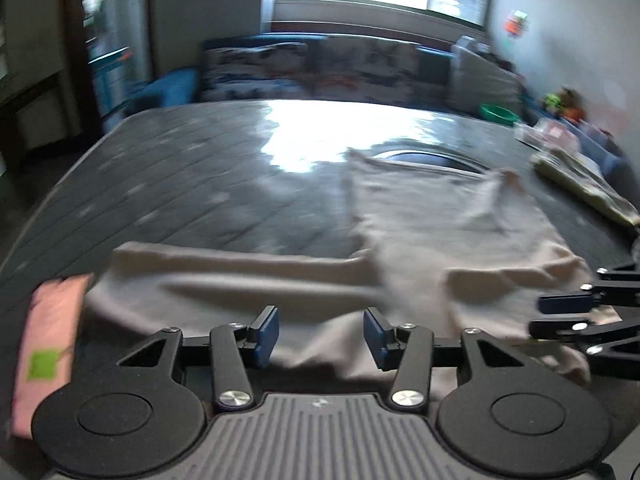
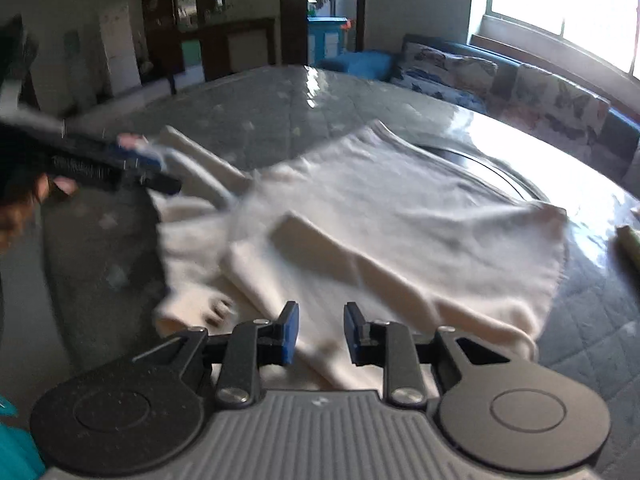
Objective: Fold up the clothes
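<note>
Jaws on the left gripper (image 1: 320,338) stand apart with nothing pinched, cream cloth lying loose below them; the right gripper (image 2: 321,332) is likewise parted over a fold, not clamped. Between them the cream garment (image 2: 400,216) lies partly folded on the grey quilted mattress (image 1: 200,184). A pink cloth (image 1: 48,340) sits at its left edge.

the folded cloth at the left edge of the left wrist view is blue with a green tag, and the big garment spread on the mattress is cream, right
Not quite: the folded cloth is pink, not blue, as the left wrist view shows. Its tag is green, and the big garment spread on the mattress is cream.
</note>
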